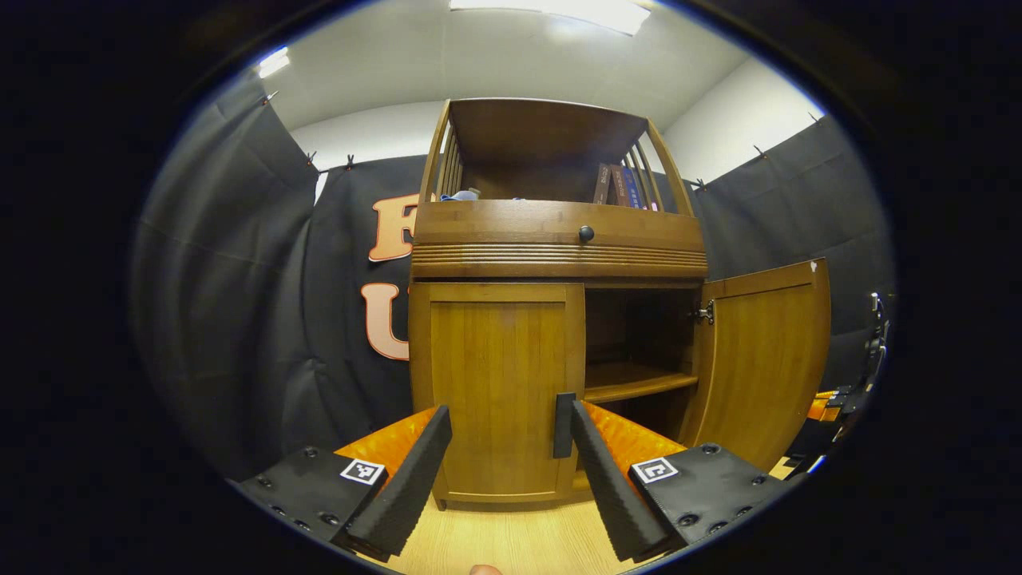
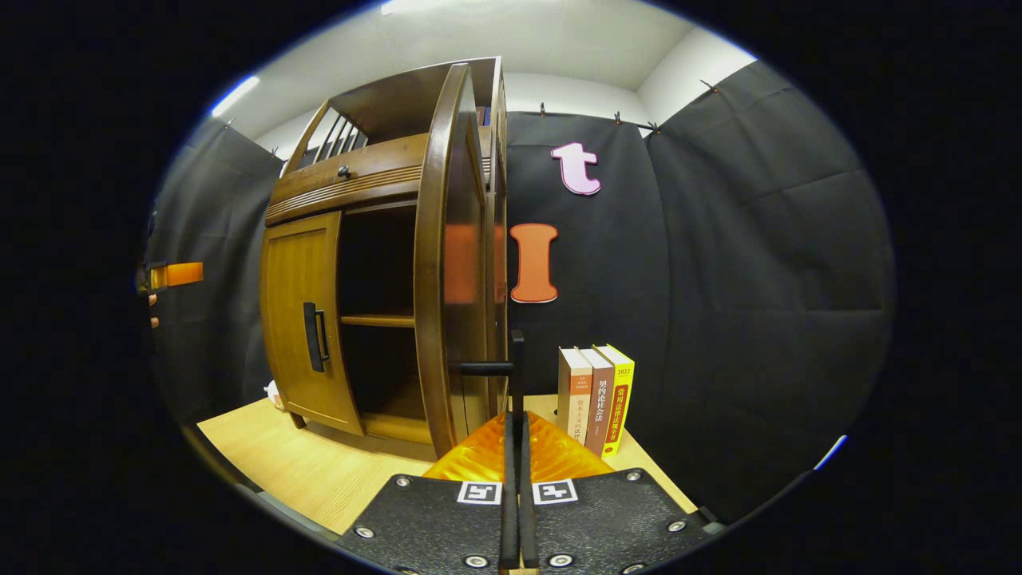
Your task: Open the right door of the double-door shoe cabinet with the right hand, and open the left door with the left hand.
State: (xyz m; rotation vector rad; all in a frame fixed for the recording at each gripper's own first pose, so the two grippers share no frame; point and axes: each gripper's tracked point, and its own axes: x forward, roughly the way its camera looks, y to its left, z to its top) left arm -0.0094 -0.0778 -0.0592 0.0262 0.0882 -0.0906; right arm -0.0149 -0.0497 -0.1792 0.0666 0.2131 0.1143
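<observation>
Shoe cabinet point(image 1: 559, 263) stands upright on the pale wooden floor point(image 1: 511, 539), its long axis vertical, its back to the black cloth wall. We count two lower doors. From the left gripper view we face it head-on: the left door point(image 1: 499, 387) is shut flat in its frame, and the right door point(image 1: 762, 359) is swung wide, showing us its inner face and one metal hinge point(image 1: 704, 312) at its top. Behind it we see one inner shelf point(image 1: 639, 382), and above the doors a single drawer with one round dark knob point(image 1: 586, 233). On the open top shelf we make out a few books point(image 1: 623, 185) leaning at the right.

The right gripper view looks along the cabinet's right side, so the open right door point(image 2: 447, 263) comes to us edge-on, a tall curved strip. Here we also see the vertical black bar handle point(image 2: 314, 336) on the shut left door point(image 2: 307, 319), and three books point(image 2: 595, 395) standing upright on the floor by the wall, just right of the cabinet.

Our left gripper point(image 1: 503, 427) hovers before the left door with its fingers spread wide, nothing between them; the door's handle sits just beside the right finger. Our right gripper point(image 2: 515, 415) has its fingers pressed together along their length, with the right door's black handle point(image 2: 499, 367) at their tips; we cannot tell whether they pinch it. The left gripper point(image 2: 177, 274) also appears at the far left edge of the right gripper view.
</observation>
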